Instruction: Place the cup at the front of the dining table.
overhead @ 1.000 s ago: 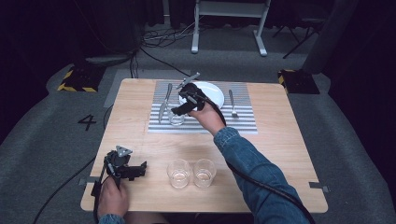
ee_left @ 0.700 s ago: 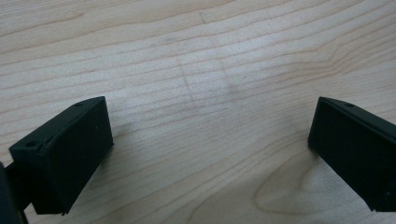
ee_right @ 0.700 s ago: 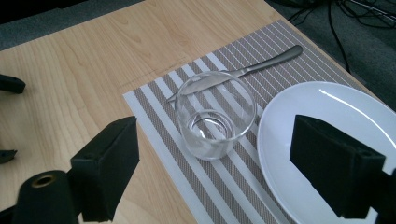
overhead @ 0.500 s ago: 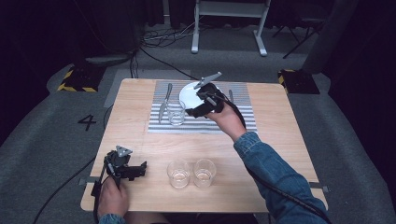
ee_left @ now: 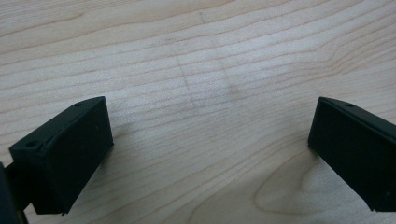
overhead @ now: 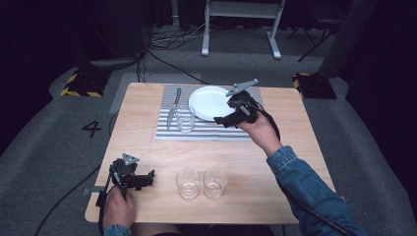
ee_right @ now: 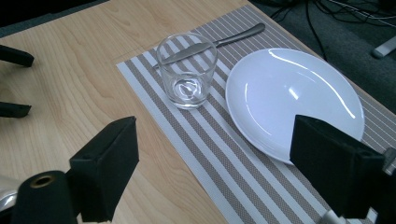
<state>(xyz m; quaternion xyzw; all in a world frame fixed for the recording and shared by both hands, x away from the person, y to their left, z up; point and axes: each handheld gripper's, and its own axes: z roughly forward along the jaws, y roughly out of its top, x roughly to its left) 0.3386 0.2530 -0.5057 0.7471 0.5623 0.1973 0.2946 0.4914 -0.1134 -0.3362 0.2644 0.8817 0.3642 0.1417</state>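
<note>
Now hovering at plate (overhead: 210, 102) edge, right gripper (overhead: 227, 119) jaws parted, empty; glass (overhead: 186, 119) lies leftward; left gripper (overhead: 142, 179) open, far.

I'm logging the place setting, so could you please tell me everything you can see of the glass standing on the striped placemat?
The glass is a short, clear tumbler with straight sides and a thick base, and looks empty. It stands upright on the striped placemat, to the left of the white plate as the high view shows it, with a gap between them. The knife lies on its far side, its blade showing through the glass. Neither gripper touches it.
</note>
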